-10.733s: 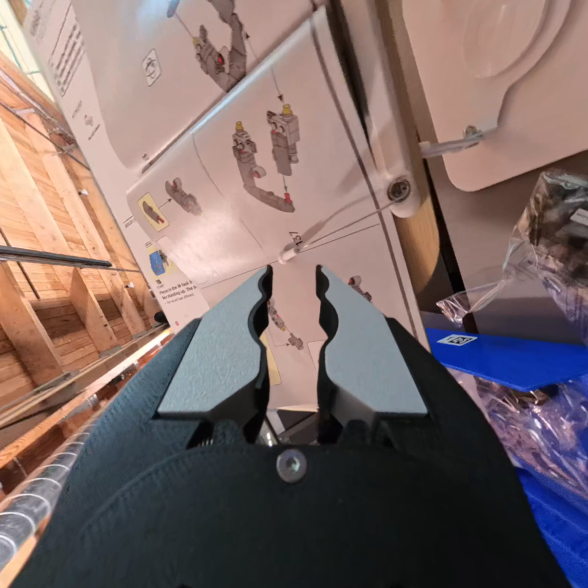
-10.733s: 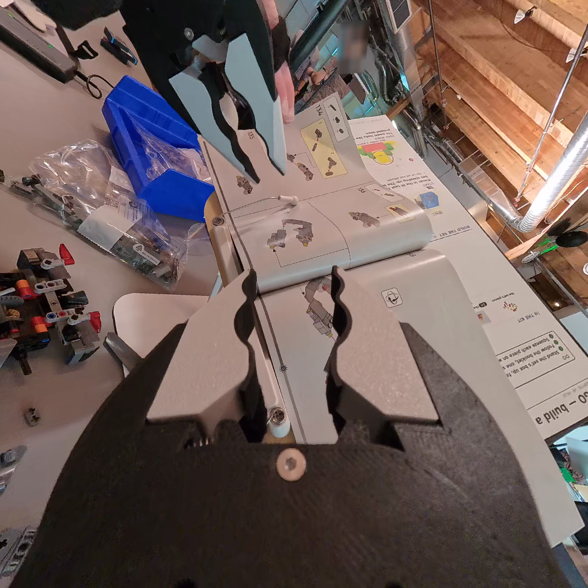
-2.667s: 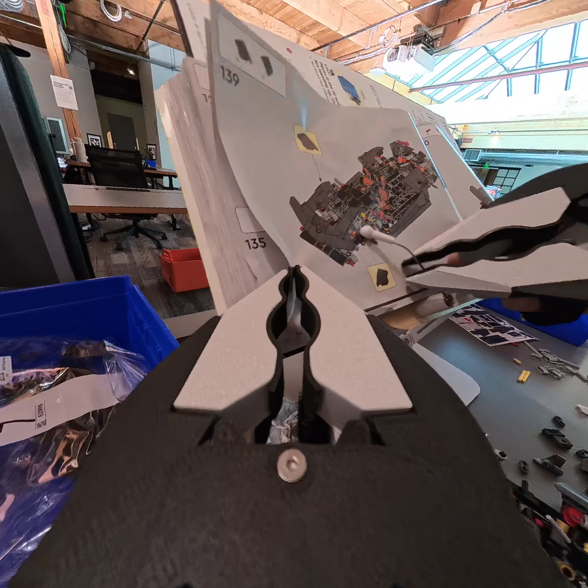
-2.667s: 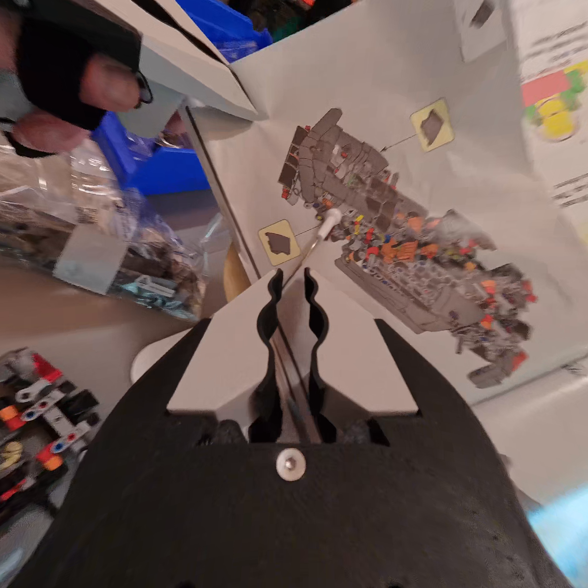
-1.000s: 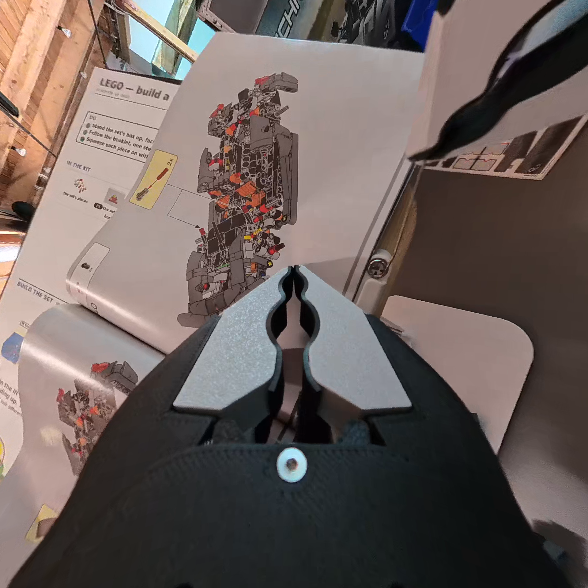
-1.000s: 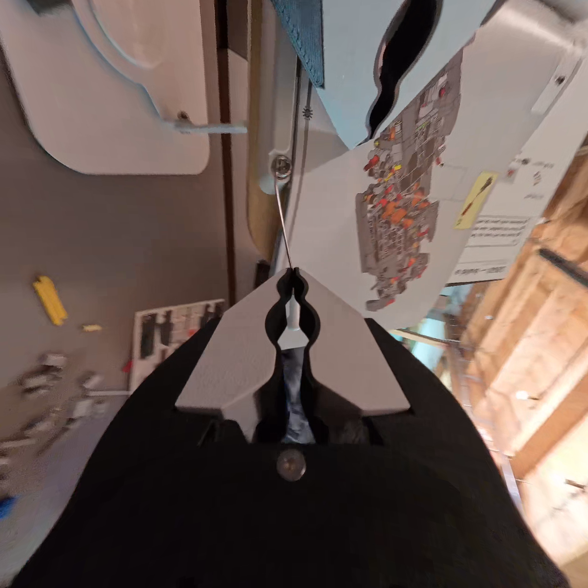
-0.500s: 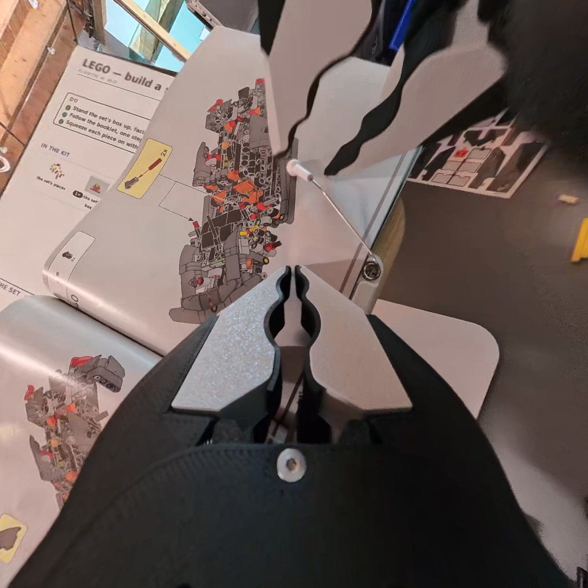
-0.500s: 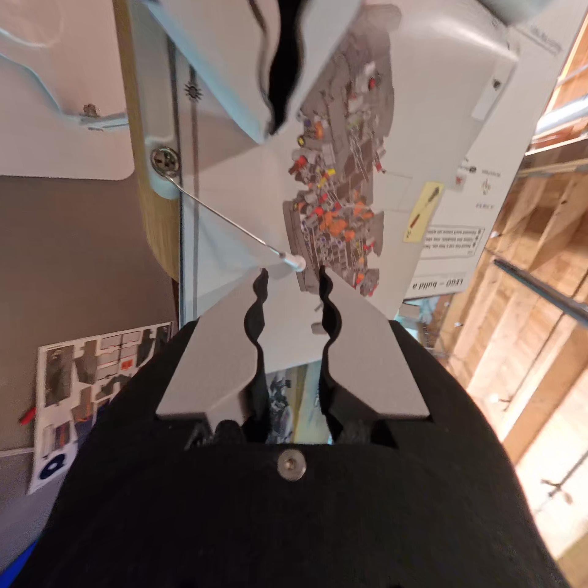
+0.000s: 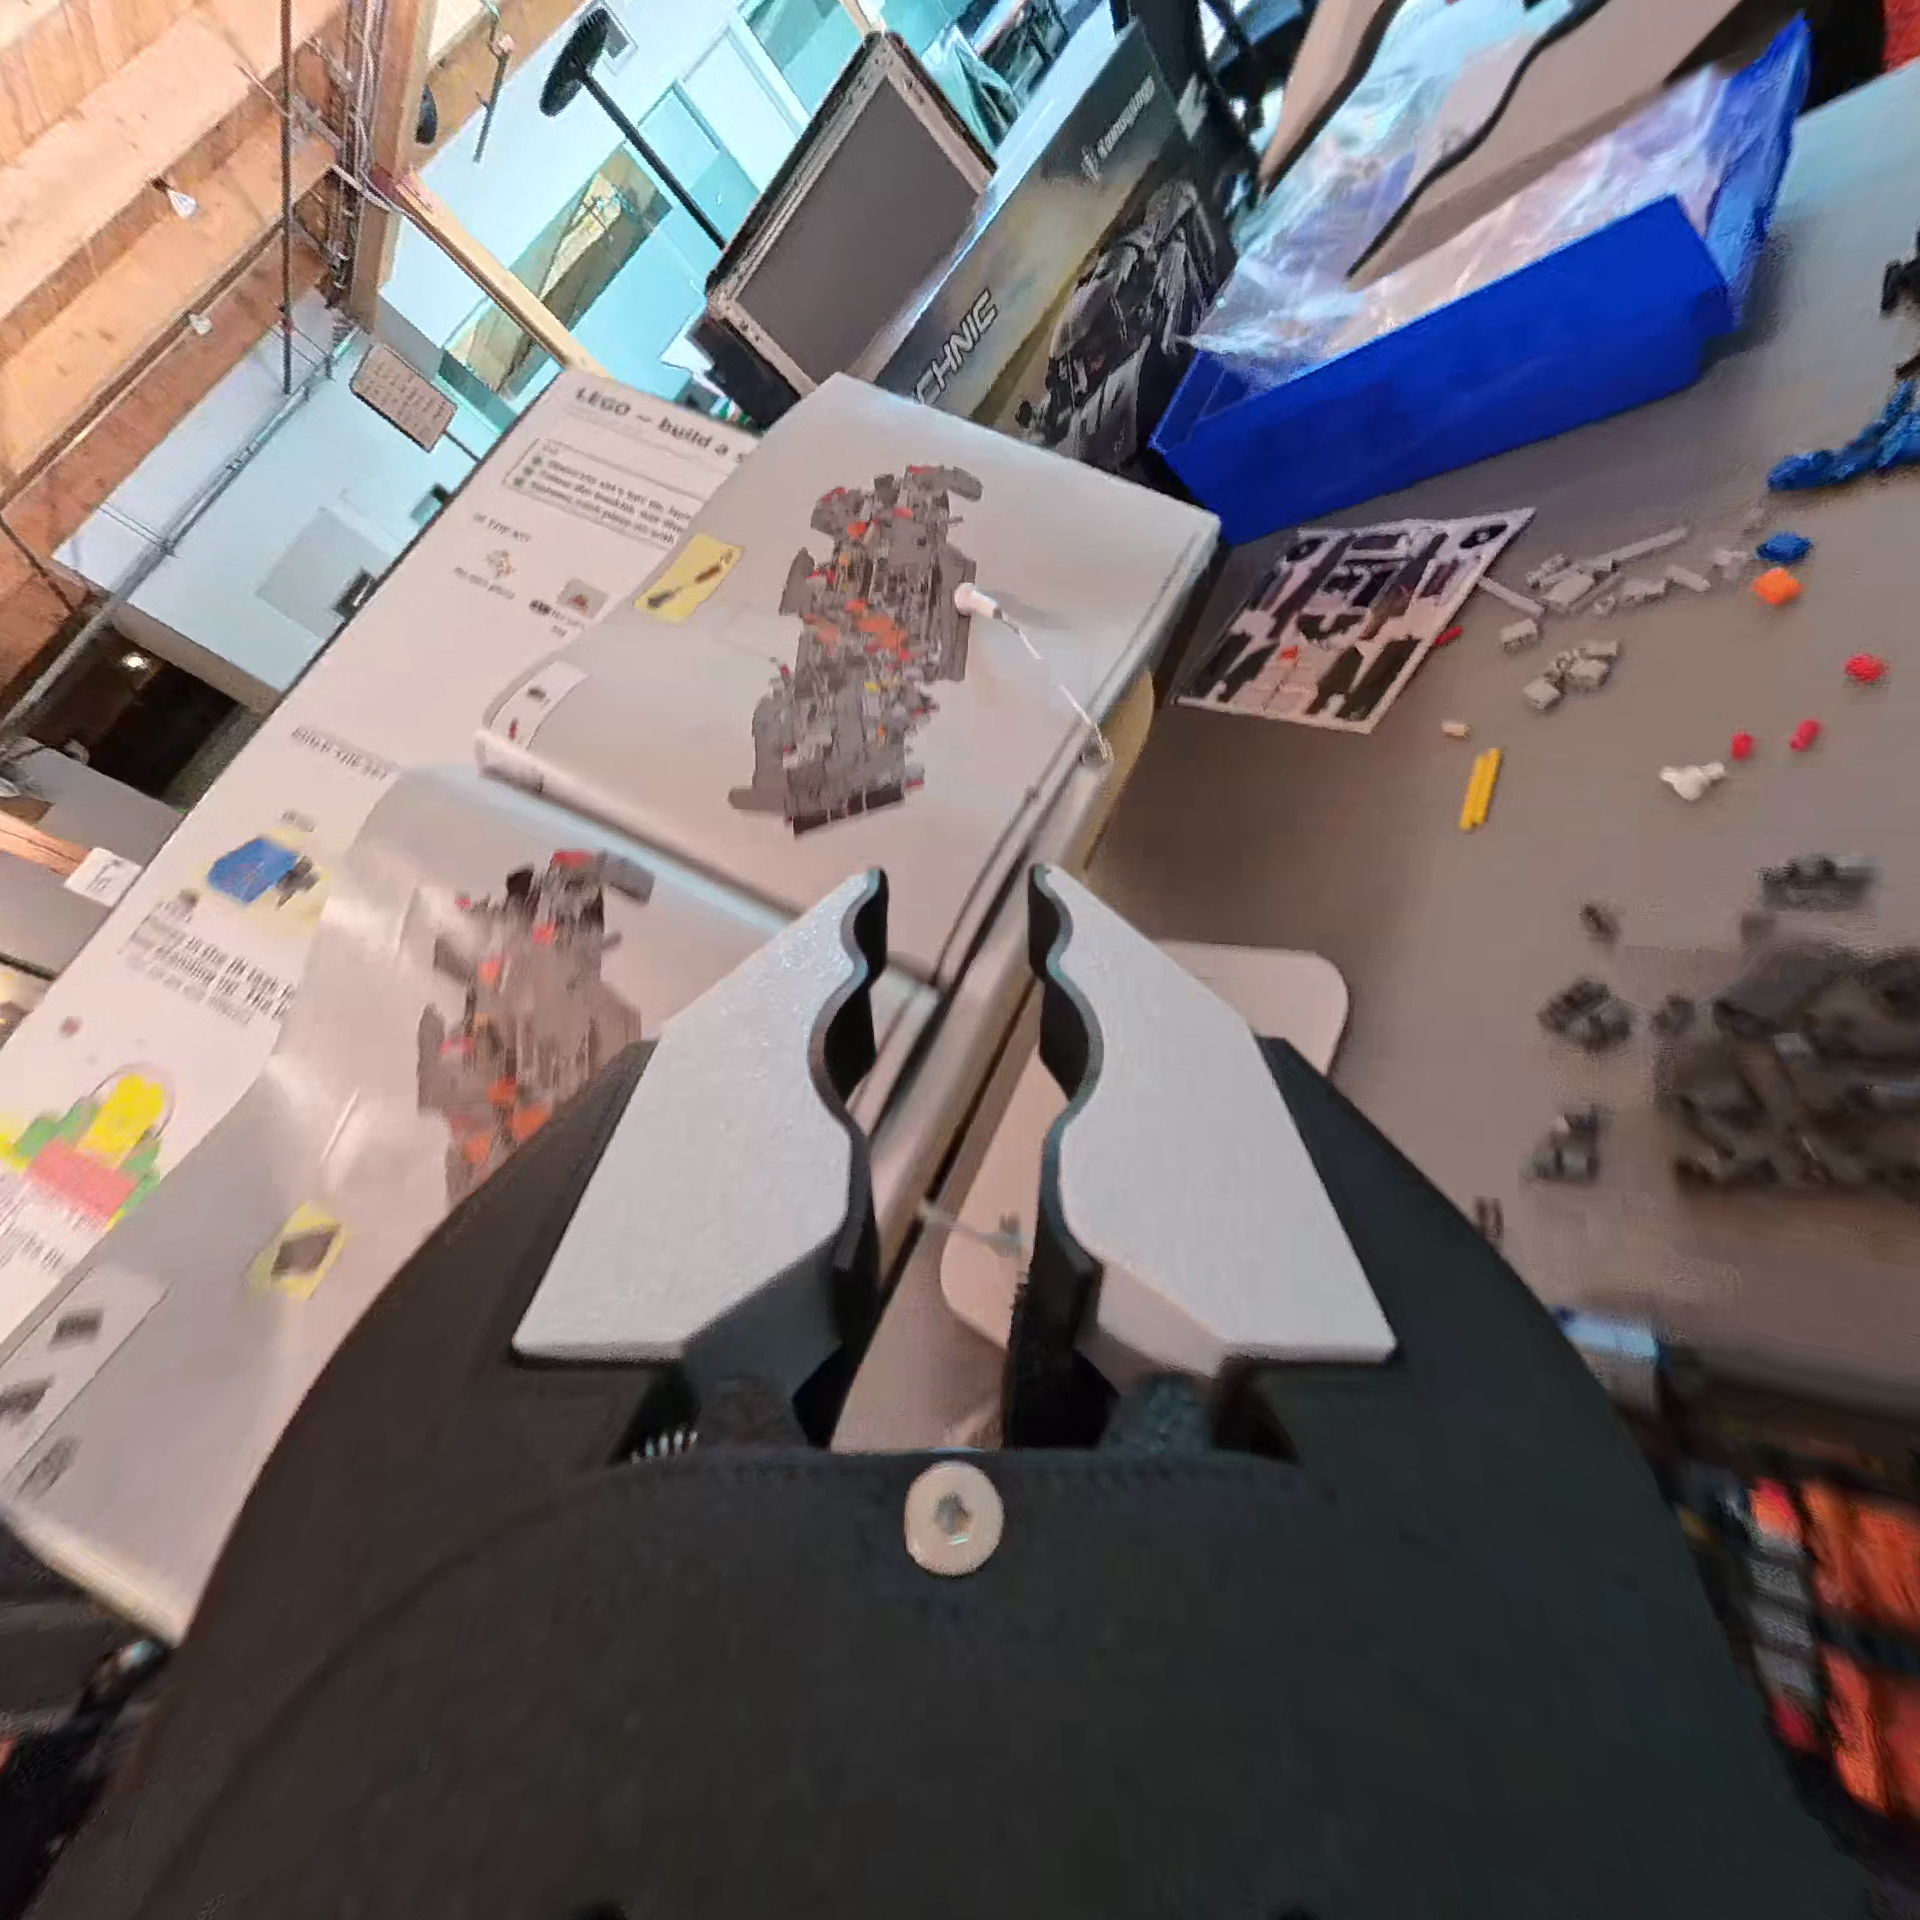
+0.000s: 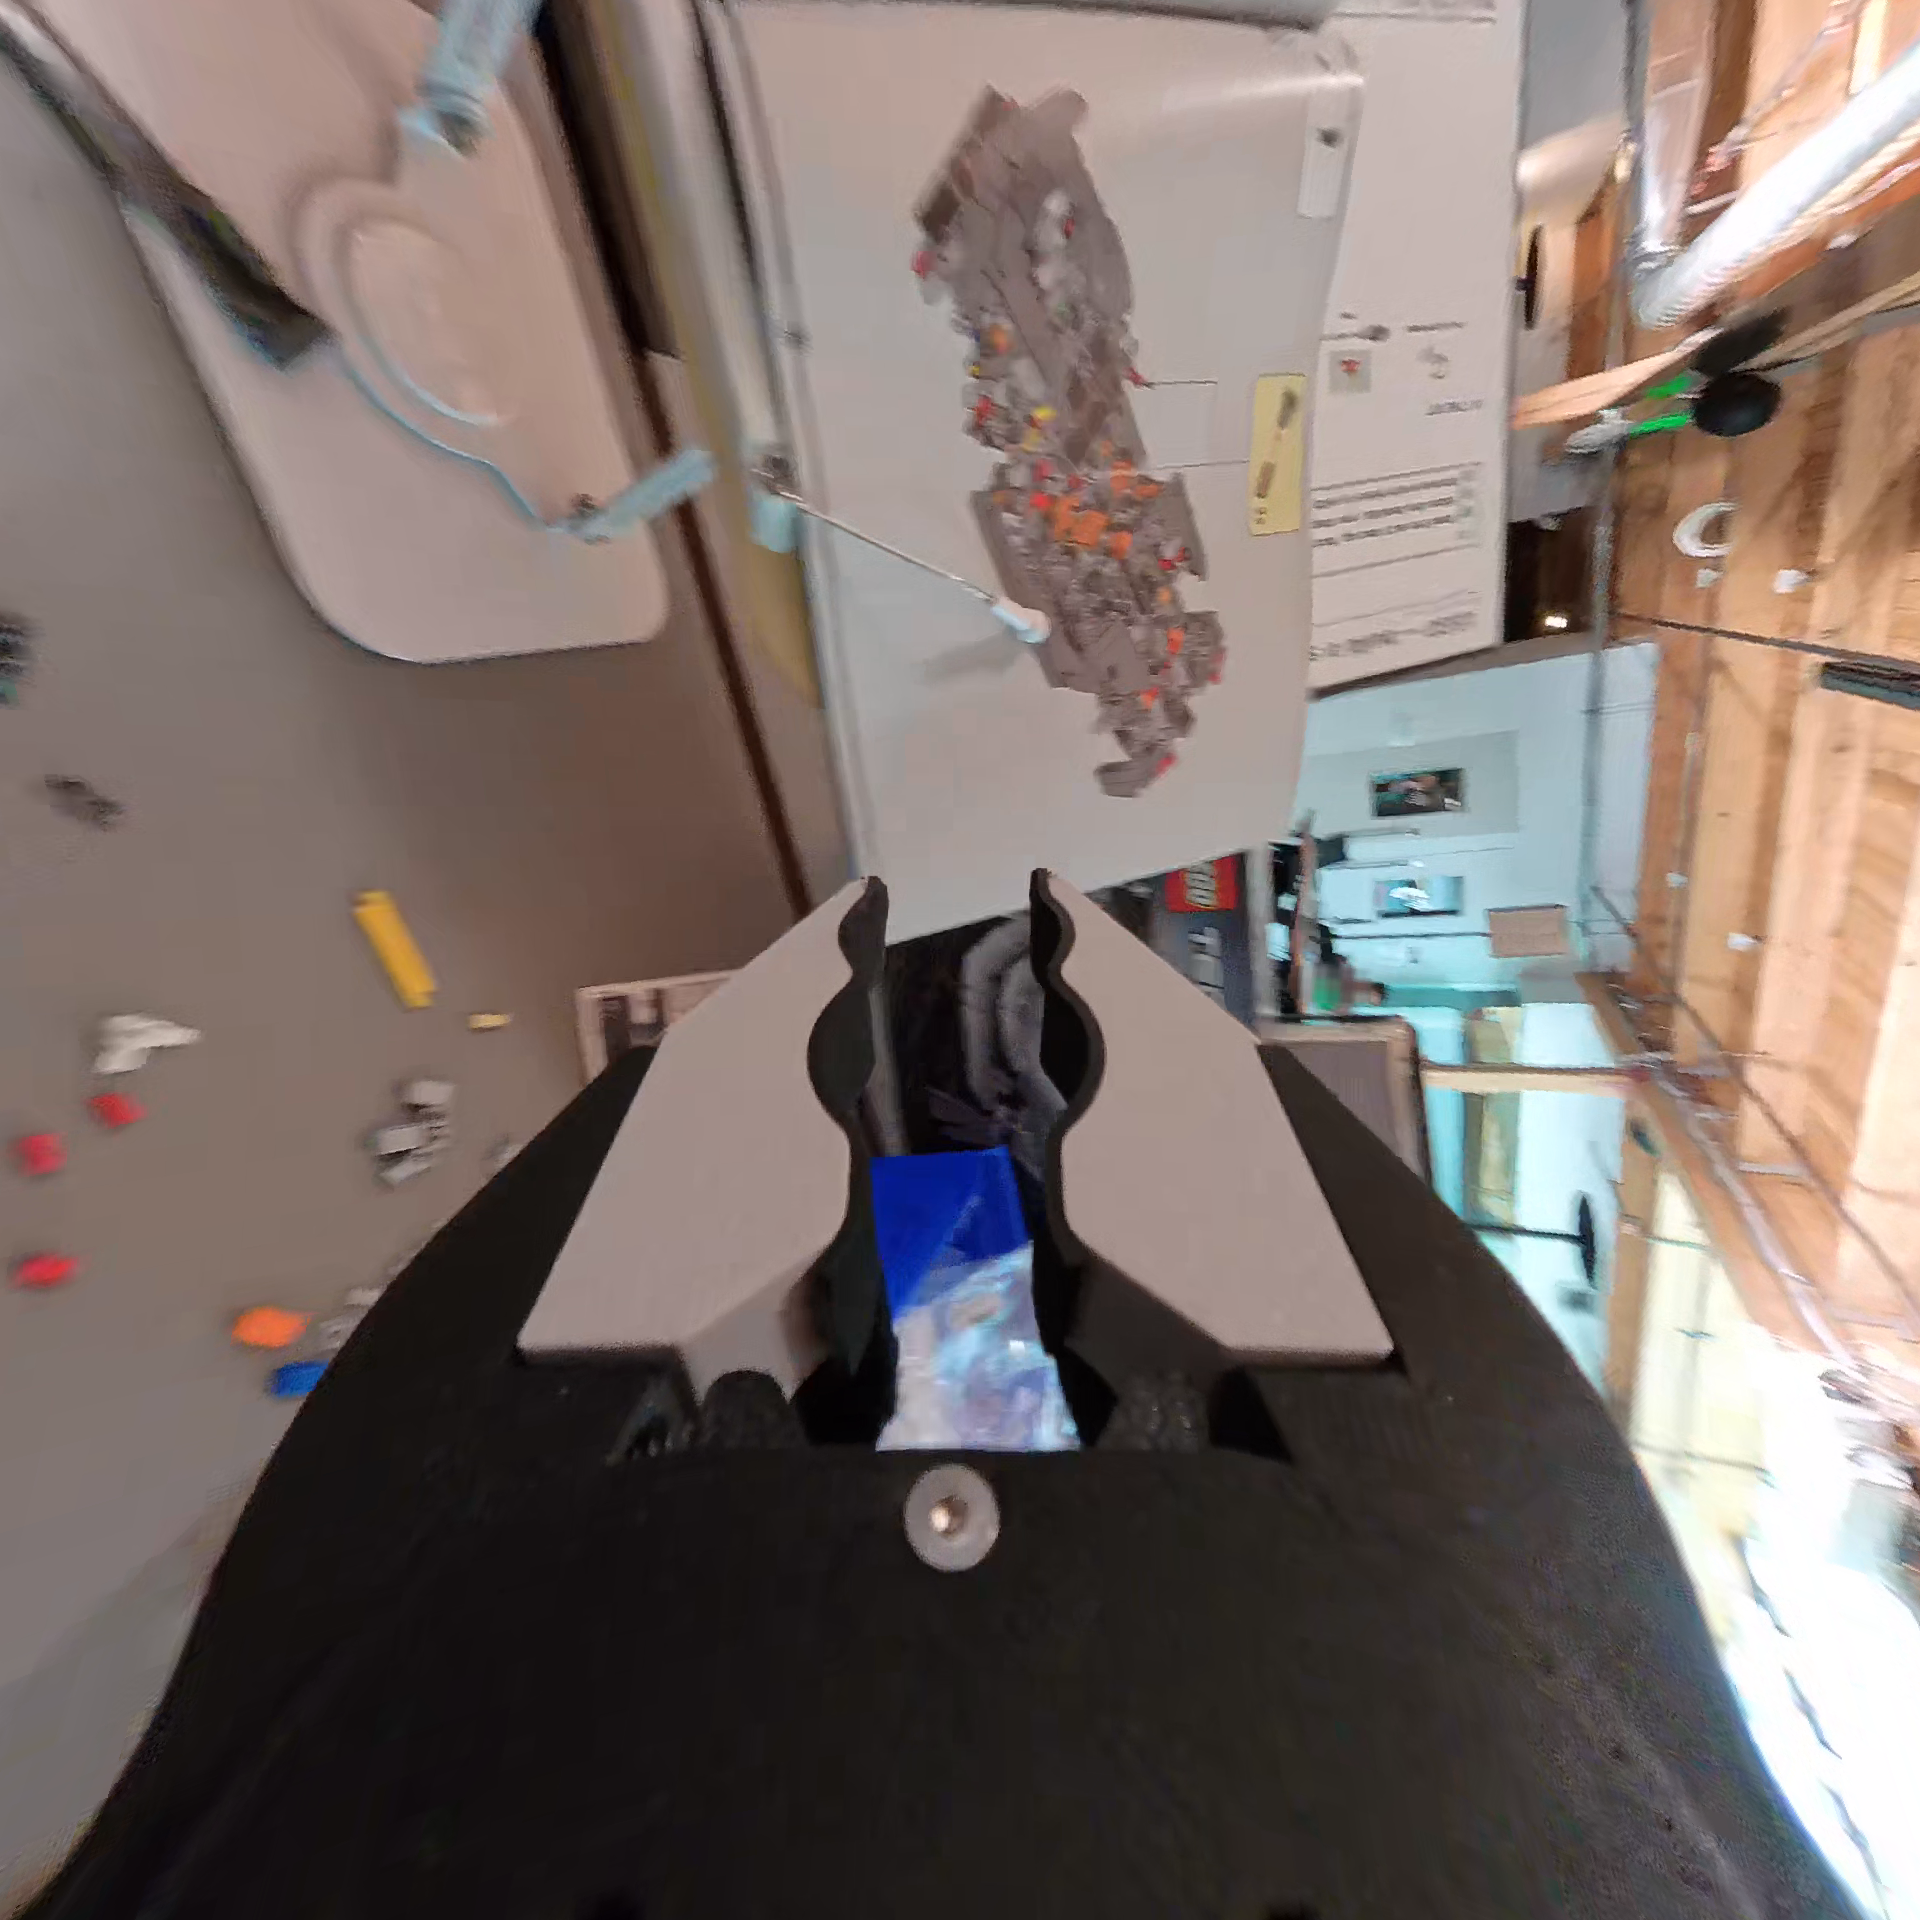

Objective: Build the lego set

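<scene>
An open instruction booklet (image 9: 883, 644) stands on a book stand, showing a page with a grey and orange model. A thin wire page holder with a white tip (image 9: 977, 597) lies across that page; it also shows in the right wrist view (image 10: 1023, 623). My left gripper (image 9: 956, 914) is open and empty, hovering over the stand's lower ledge (image 9: 987, 935) in front of the booklet. My right gripper (image 10: 956, 904) is open and empty, drawn back just off the page's side edge (image 10: 1091, 831). Neither gripper touches the booklet or the holder.
A grey table (image 9: 1351, 883) bears loose grey, red and yellow pieces (image 9: 1818, 1060), a sticker sheet (image 9: 1351, 623) and a blue bin (image 9: 1455, 343) with plastic bags. A white printed board (image 9: 416, 644) stands behind the booklet. The stand's white base plate (image 9: 1288, 997) lies near my left fingertips. Left tips to right tips: about 20 cm.
My right gripper held the wire holder's white tip a second ago, let it go, and the holder now lies on the page. My left gripper was shut and has opened. Both have drawn back.
</scene>
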